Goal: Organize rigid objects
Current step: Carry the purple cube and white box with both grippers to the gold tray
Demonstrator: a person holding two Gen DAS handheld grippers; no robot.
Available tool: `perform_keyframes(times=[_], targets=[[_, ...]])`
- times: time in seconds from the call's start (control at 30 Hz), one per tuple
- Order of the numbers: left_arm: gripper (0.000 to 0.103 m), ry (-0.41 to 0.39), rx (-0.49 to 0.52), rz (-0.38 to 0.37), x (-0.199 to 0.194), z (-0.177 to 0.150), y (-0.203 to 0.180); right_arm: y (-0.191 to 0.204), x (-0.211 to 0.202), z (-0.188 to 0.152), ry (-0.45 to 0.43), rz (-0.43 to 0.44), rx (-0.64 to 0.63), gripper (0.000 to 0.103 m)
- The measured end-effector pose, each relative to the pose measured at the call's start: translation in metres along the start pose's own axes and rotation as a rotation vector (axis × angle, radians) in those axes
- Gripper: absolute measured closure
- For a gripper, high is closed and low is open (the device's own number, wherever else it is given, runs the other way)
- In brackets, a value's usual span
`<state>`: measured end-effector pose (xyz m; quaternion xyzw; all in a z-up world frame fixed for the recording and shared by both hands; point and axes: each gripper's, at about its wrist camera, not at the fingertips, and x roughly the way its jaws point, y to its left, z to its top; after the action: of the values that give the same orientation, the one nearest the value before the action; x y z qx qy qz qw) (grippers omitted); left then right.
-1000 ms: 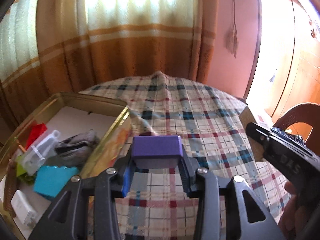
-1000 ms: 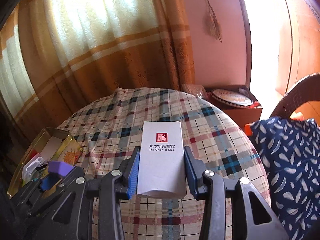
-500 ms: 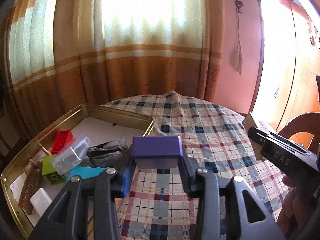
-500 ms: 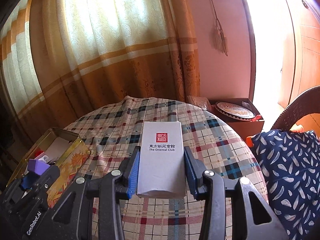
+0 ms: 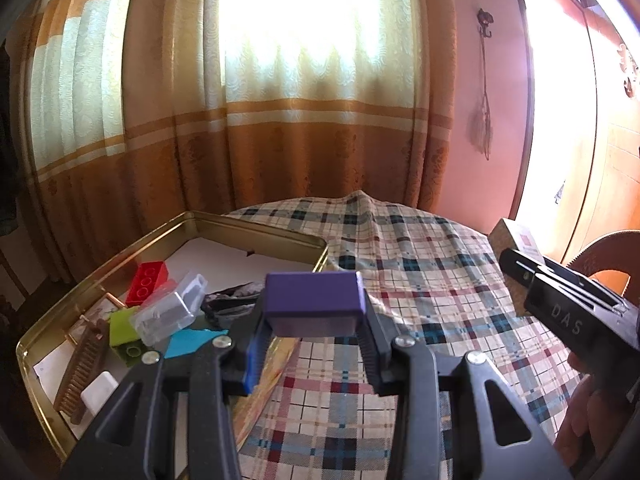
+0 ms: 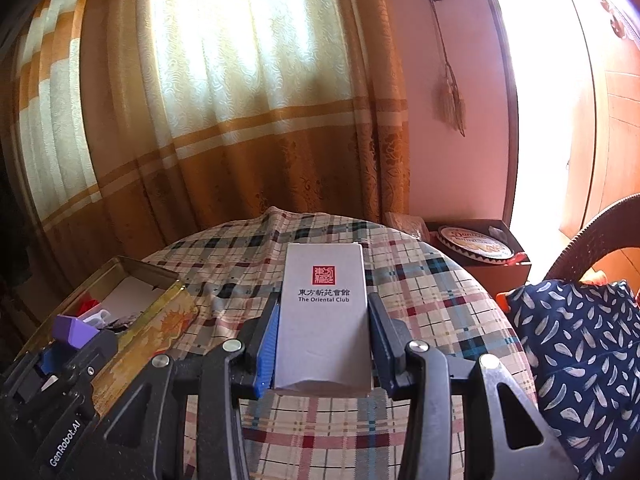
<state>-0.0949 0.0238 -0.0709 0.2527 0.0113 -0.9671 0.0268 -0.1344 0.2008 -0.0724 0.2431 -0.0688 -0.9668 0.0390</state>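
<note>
My left gripper (image 5: 312, 332) is shut on a purple box (image 5: 316, 300) and holds it above the right rim of a gold tin tray (image 5: 256, 226). My right gripper (image 6: 323, 344) is shut on a white carton printed "The Oriental Club" (image 6: 324, 312) and holds it above the plaid tablecloth (image 6: 420, 292). The tray holds a red brick (image 5: 146, 282), a green brick (image 5: 124, 330), a clear plastic case (image 5: 172, 310), a blue piece (image 5: 192, 340), a brown comb (image 5: 82, 372), a white block (image 5: 100, 394) and a dark cloth (image 5: 228, 306). The left gripper with the purple box (image 6: 72, 330) also shows in the right wrist view.
The round table (image 5: 400, 248) stands in front of orange and cream curtains (image 5: 280, 140). A wicker chair with a blue patterned cushion (image 6: 580, 344) is at the right. A dark box with a round tin (image 6: 476, 246) sits beyond the table.
Both grippers have risen and tilted up, so more curtain shows. The left gripper has moved back from the tray, which now shows more fully. Both grips are unchanged.
</note>
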Motion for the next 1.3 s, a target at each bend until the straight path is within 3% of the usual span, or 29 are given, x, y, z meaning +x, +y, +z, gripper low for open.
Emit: perform_keyframes(times=[0.67,1.3], targets=[[0.064,-0.016,-0.02,0.018,-0.013,-0.007,0.015,0.043,-0.022,-0.012,-0.068,0.043,-0.114,0.059],[0.064,-0.033,-0.048,0.046,-0.021,-0.009,0.036,0.058,-0.035,-0.016,-0.106,0.068,-0.157,0.059]])
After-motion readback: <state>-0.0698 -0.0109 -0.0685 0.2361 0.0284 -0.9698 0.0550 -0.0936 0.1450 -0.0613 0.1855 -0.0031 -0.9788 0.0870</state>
